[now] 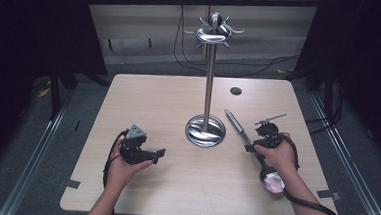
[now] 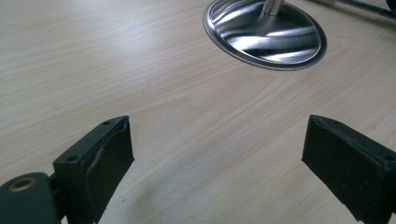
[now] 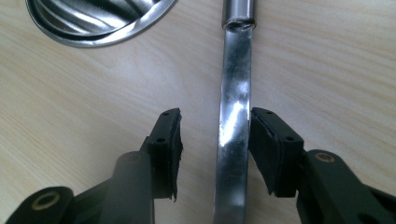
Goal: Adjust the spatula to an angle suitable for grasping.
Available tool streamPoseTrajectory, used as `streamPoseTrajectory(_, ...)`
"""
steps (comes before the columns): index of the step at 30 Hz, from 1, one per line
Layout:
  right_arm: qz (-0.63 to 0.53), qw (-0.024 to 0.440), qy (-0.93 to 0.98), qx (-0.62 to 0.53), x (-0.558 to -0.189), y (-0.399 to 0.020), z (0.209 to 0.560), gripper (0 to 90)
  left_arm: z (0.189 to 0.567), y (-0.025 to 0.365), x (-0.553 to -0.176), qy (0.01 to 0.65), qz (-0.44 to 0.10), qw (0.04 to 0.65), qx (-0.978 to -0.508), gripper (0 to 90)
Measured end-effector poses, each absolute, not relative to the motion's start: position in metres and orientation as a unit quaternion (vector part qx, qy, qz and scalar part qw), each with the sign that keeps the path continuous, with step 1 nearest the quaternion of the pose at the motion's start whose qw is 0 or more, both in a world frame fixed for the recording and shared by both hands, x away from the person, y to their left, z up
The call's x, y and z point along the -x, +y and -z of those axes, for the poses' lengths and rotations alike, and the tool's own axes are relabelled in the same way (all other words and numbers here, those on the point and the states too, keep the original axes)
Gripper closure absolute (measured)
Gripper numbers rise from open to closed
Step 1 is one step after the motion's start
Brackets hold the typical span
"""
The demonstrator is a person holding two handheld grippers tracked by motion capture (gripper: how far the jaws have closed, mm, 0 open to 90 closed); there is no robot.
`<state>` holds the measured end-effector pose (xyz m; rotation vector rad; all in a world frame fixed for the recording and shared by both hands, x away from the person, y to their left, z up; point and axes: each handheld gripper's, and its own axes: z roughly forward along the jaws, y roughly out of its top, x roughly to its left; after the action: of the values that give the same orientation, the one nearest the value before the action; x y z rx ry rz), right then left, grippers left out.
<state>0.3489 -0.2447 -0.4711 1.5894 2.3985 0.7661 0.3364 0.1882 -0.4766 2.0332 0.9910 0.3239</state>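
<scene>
A metal ladle (image 1: 250,141) is seen lying flat on the table (image 1: 163,186), at about 4 o'clock from the round base of the hanging stand (image 1: 205,131). Its bowl lies nearest the person and its handle points away toward 11 o'clock.

The right tongs (image 3: 215,140) are placed over the handle (image 3: 232,135). The jaws are part spread; one pad lies against or just beside the handle, while the other is apart from it. The handle is therefore between the jaws but not pinched.

The left tongs (image 2: 217,154) are held spread wide over bare table at about 8 o'clock from the base, and nothing is between them.

The step is judged to be a grasp on the ladle handle, or a regrip. Next, the right jaws need to be pressed squarely onto the handle before a lift. The hooks (image 1: 214,31) at the top of the stand are judged to be the likely destination.
</scene>
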Motion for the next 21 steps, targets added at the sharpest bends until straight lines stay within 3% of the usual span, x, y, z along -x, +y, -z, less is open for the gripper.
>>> streamPoseTrajectory(16,-0.178,0.097,0.827,-0.525,-0.3486,-0.2429,0.4778,58.8,0.4771,0.1876,-0.3361,0.397,-0.13,0.414,-0.809,8.3)
streamPoseTrajectory(17,-0.175,0.098,0.827,-0.525,-0.349,-0.2427,0.4776,60.1,0.4772,0.1878,-0.336,0.396,-0.129,0.413,-0.809,8.3)
streamPoseTrajectory(19,-0.177,0.098,0.824,-0.529,-0.3489,-0.2412,0.4773,72.7,0.4774,0.1877,-0.3358,0.397,-0.13,0.414,-0.809,8.4)
streamPoseTrajectory(21,-0.176,0.098,0.827,-0.525,-0.3491,-0.2406,0.477,72.9,0.4773,0.1877,-0.3358,0.397,-0.13,0.413,-0.809,8.3)
